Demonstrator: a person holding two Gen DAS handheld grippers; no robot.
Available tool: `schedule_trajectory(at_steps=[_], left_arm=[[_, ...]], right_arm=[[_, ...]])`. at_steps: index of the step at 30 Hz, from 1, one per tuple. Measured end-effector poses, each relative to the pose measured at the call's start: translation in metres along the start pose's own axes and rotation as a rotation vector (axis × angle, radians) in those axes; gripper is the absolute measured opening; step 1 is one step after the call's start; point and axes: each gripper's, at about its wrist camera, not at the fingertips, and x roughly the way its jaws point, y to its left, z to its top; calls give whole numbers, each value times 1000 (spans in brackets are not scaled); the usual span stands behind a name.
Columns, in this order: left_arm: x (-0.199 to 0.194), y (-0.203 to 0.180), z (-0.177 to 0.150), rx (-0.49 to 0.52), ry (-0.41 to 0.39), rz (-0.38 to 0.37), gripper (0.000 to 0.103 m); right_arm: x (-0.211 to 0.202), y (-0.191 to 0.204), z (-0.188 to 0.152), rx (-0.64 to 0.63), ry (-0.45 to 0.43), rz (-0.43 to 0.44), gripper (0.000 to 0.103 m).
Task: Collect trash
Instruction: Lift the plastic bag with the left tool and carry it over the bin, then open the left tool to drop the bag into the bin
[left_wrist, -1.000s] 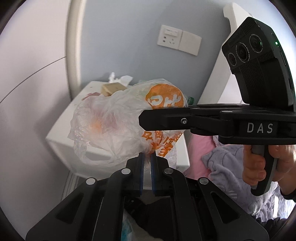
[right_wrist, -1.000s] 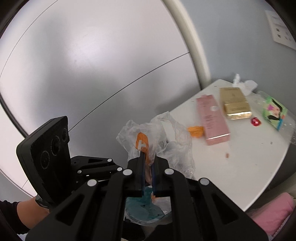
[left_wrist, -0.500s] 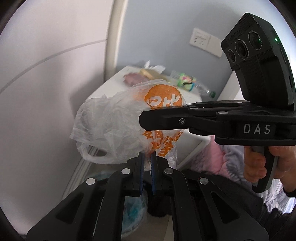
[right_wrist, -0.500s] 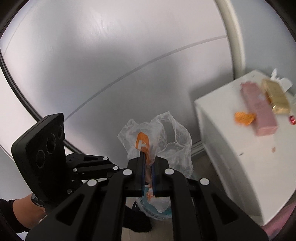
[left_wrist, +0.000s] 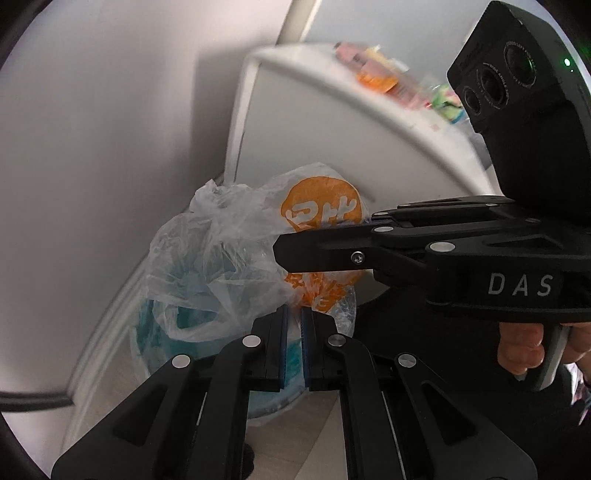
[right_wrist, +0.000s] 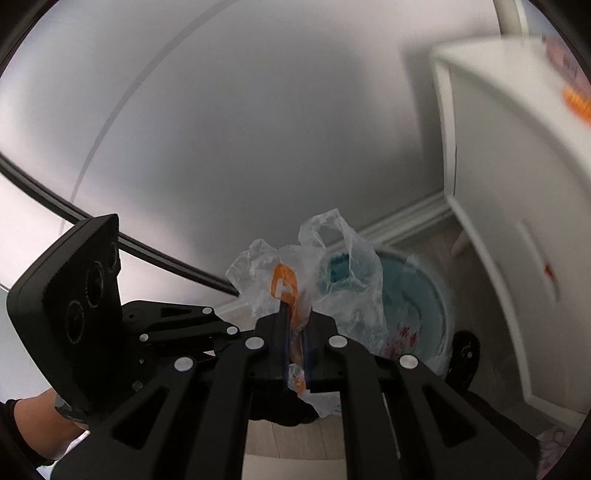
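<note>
A clear plastic bag (left_wrist: 229, 251) with orange print hangs between both grippers, just above a round trash bin (left_wrist: 159, 332) lined in teal. My left gripper (left_wrist: 293, 317) is shut on the bag's near edge. From the right, my right gripper (left_wrist: 280, 254) reaches in across the orange print. In the right wrist view the right gripper (right_wrist: 295, 321) is shut on an orange part of the bag (right_wrist: 343, 273), with the bin (right_wrist: 417, 295) behind and below it. The left gripper (right_wrist: 232, 328) comes in from the left. Both point steeply down.
A white nightstand (left_wrist: 332, 129) stands right of the bin, with blurred litter on top: an orange scrap (left_wrist: 373, 77), a pink box (left_wrist: 351, 55), a green-labelled bottle (left_wrist: 447, 103). A grey wall and baseboard (right_wrist: 406, 221) run behind. A black round object (right_wrist: 465, 354) sits beside the bin.
Both grippers have come down together with the bag, from level with the nightstand top to just above the bin on the floor. Both stayed shut on the bag.
</note>
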Motion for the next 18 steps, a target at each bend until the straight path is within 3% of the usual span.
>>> schedule_trajectory(at_steps=[15, 17, 18], left_arm=[[113, 68, -34, -108, 214, -8, 5], [117, 73, -35, -112, 221, -12, 8], [118, 74, -36, -110, 219, -6, 17]], right_arm=[[126, -38, -15, 96, 255, -43, 7], [131, -40, -14, 89, 275, -57, 8], [131, -39, -15, 86, 275, -63, 8]])
